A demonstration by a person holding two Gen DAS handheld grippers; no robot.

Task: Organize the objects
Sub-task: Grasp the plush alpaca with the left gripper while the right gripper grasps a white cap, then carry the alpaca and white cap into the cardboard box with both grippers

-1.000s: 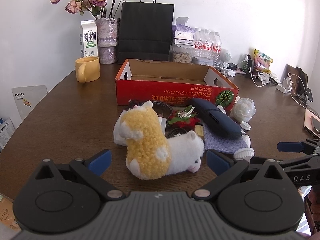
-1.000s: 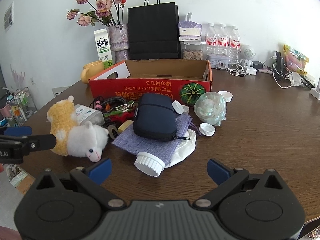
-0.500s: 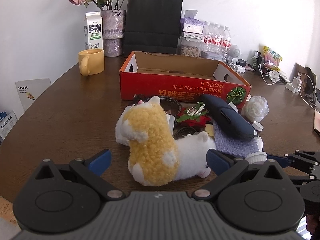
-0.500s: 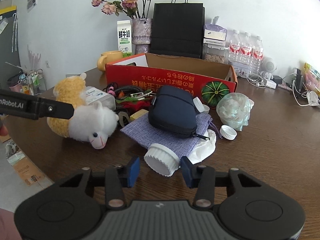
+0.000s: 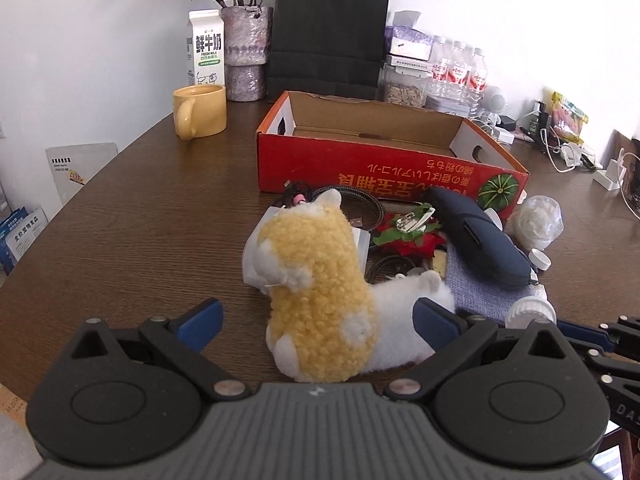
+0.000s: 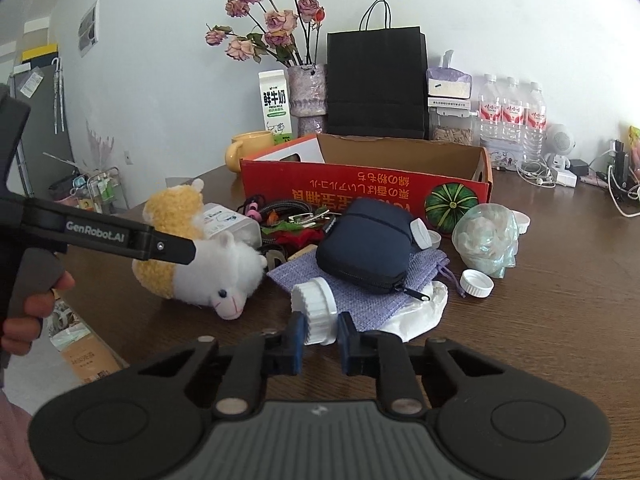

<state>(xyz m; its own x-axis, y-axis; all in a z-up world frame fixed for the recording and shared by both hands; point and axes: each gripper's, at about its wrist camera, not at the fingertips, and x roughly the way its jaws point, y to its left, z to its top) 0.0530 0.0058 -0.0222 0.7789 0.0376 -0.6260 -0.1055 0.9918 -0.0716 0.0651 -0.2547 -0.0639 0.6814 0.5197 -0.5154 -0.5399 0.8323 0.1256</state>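
right wrist view: right gripper [image 6: 319, 330] jaws closing on the white ribbed cap [image 6: 315, 310], pads against both its sides, at the near edge of the table [image 6: 540, 320]. left gripper [image 5: 316, 322] jaws wide apart around the plush alpaca [image 5: 320, 288], not touching.

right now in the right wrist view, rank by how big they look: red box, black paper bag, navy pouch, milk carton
1. red box
2. black paper bag, though it stands farther back, so its true size is unsure
3. navy pouch
4. milk carton; farthest with the bag, so it may only look smallest
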